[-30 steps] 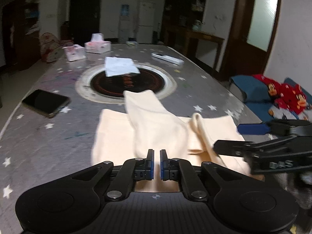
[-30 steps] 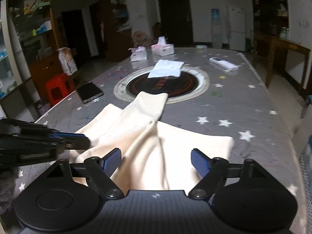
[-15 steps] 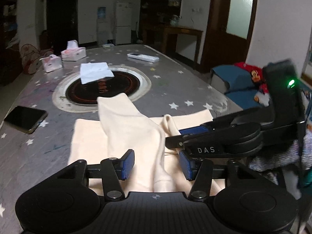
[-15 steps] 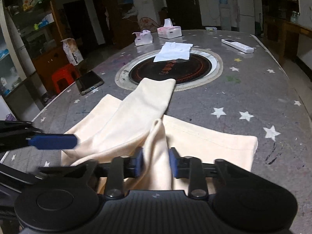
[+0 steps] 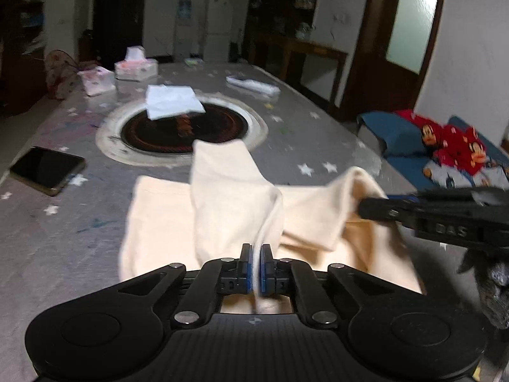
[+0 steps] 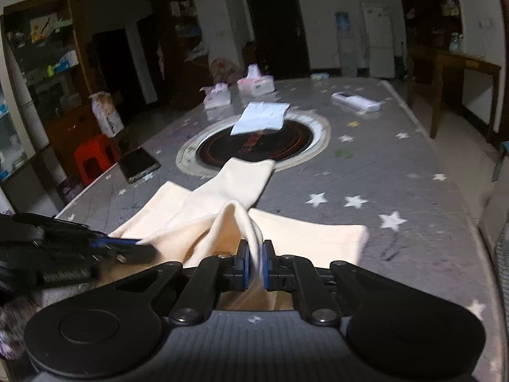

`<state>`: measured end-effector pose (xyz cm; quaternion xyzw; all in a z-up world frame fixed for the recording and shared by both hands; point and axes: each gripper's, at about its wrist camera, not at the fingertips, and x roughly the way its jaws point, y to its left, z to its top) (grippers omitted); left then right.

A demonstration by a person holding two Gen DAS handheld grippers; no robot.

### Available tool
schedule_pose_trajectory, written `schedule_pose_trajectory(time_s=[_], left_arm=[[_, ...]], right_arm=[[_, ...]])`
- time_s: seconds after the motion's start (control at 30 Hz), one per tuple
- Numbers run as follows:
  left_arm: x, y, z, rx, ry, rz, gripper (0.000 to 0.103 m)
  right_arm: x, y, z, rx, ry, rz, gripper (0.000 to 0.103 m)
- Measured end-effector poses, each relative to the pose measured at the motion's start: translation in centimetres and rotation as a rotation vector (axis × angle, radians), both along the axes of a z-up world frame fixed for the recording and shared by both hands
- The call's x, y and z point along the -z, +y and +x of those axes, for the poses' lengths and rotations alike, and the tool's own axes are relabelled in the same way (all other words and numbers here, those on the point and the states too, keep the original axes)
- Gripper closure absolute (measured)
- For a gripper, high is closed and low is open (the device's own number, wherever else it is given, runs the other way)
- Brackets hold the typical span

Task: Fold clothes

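Pinched tight in both the left gripper (image 5: 256, 265) and right gripper (image 6: 254, 265), jaws closed on raised near-edge ridges of the cream garment (image 5: 222, 197) (far end flat on the starred table (image 5: 318, 133)), probably for folding away.

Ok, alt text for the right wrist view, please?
The right gripper is shut on a raised fold of the cream garment lying on a star-patterned table. The left gripper pinches the cloth at left; beyond lie a phone, tissue boxes and a remote.
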<state>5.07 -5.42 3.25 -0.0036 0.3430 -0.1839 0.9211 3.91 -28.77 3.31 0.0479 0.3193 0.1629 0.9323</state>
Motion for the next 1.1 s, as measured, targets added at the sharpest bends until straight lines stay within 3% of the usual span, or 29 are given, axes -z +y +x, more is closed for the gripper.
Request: schedule_pose_trajectory(time_s=[0.2,0.43,0.47,0.6,0.63,0.83,0.97,1.1], left_arm=[[-2.0,3.7,-2.0,-0.098,-0.045,-0.037,0.101],[-2.9,2.6,-3.3,-0.034,-0.056,-0.035,0.095],[-2.9,1.9,-3.2,-0.022,-0.057,-0.025,0.092],[-2.4,-0.6,-2.1,0.014,-0.05,0.016,0.059],[-2.1,-1.2,-1.8,0.017,-0.046,0.028,0.055],[0.2,-3.8,0.4,0.037,0.006,0.103,0.055],[1.4,-4.4,1.2,0.033,0.028,0.14,0.056],[2.2,-3.9,1.7,0.035,0.06,0.136,0.089]], right_arm=[[-1.7,-2.7,-3.7,0.083,-0.055,0.019,0.096],[-2.3,-5.3,-9.1,0.221,-0.109,0.051,0.096],[-2.2,-5.7,-9.9,0.248,-0.114,0.051,0.096],[-1.7,-6.9,-12.8,0.338,-0.108,0.054,0.096],[-1.5,-7.2,-13.4,0.359,-0.099,0.054,0.096],[0.4,-8.4,-15.2,0.415,-0.02,0.04,0.088],[0.5,-9.1,-16.2,0.431,-0.024,0.047,0.071],[-0.1,-9.0,-16.5,0.415,-0.054,0.05,0.058]])
